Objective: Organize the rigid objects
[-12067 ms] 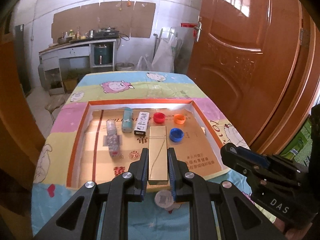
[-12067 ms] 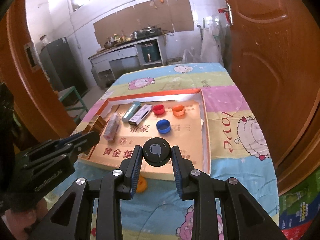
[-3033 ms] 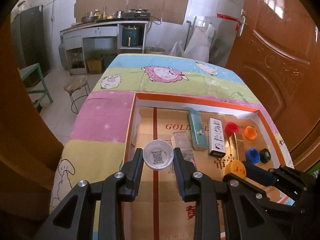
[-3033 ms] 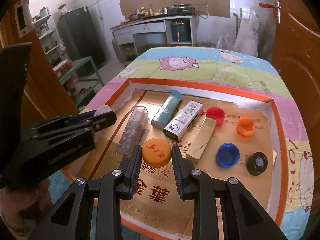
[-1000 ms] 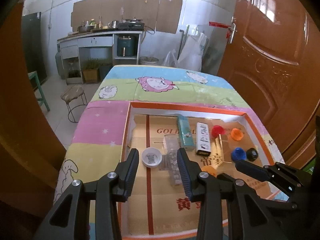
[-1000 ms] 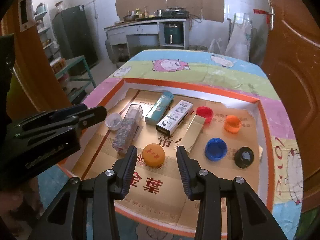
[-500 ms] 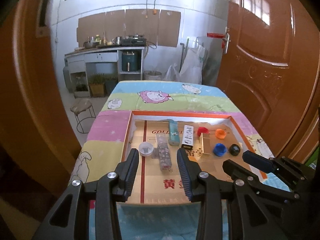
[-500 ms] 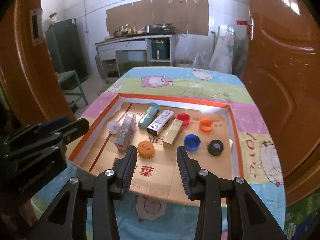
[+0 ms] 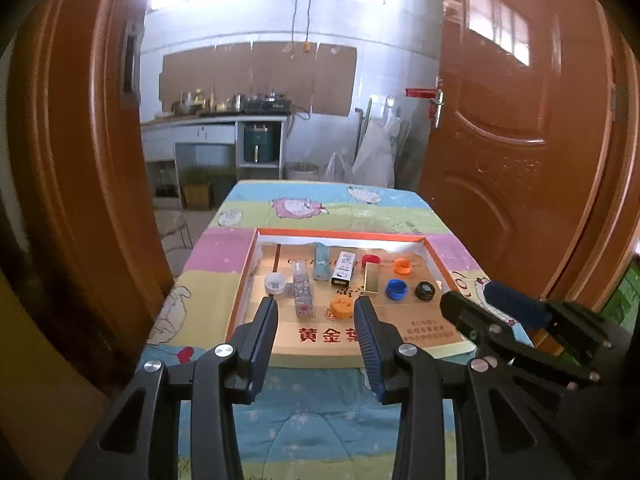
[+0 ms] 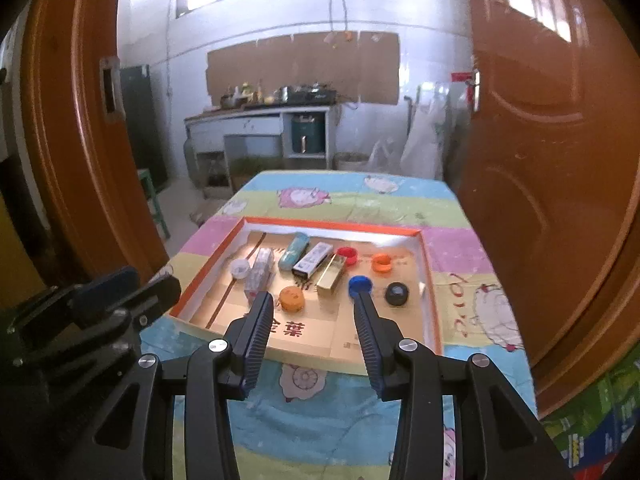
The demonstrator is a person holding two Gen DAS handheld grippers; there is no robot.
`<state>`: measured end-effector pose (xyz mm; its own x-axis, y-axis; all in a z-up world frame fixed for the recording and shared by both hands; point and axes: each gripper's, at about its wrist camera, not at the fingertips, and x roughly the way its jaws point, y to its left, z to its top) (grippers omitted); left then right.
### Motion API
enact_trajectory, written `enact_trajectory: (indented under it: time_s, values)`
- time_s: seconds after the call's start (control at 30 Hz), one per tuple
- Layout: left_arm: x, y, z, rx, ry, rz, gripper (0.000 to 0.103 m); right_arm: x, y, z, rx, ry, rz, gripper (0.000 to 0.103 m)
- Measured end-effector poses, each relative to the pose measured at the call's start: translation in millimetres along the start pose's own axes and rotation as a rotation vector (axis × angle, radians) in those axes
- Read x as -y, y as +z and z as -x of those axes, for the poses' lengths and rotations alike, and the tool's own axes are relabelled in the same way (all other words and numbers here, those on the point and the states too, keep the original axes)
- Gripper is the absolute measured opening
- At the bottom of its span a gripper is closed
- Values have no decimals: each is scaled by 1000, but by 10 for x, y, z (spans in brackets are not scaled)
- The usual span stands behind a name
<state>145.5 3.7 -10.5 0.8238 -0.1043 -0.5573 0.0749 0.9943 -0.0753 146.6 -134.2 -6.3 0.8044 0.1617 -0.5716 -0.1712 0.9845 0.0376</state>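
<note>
Both grippers, left point(image 9: 315, 308) and right point(image 10: 313, 302), fingers spread and empty; tray point(image 10: 424, 280) of caps lies beyond the fingertips.

A: Where does the left wrist view sit?
B: Behind its black two-finger left tool point(image 9: 316, 320), back from the near end of the quilt-covered table point(image 9: 320, 412), facing down its length.
A: And the right?
B: Behind the right tool point(image 10: 314, 316), likewise; both share the shallow orange-rimmed cardboard tray point(image 9: 241, 294) and the far kitchen.
</note>
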Motion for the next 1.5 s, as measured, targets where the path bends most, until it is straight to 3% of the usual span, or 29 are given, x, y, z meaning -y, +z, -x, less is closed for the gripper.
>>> enact_trajectory:
  time_s: [0.13, 0.27, 0.53, 0.6, 0.63, 0.67, 1.1, 1.5]
  values:
    - [41, -40, 224, 30, -21, 8, 40, 20, -29, 256, 41, -27, -27, 43]
    - [60, -96, 420, 51, 5, 8, 40, 23, -98, 510, 79, -52, -42, 50]
    - [101, -220, 796, 101, 23, 11, 40, -67, -256, 958, 131, -70, -40, 50]
    - [113, -252, 904, 120, 34, 3, 40, -56, -282, 1054, 138, -83, -59, 54]
    - [124, -264, 951, 130, 41, -1, 40, -56, -291, 1092, 141, -88, -68, 64]
    - [135, -276, 1005, 139, 49, -4, 40, -54, -304, 1137, 145, -93, -75, 66]
    - [203, -387, 1389, 182, 84, -15, 40, -148, -426, 1620, 204, -115, -63, 66]
    - [212, -453, 1501, 205, 88, -24, 40, -228, -475, 1746, 232, -118, -40, 66]
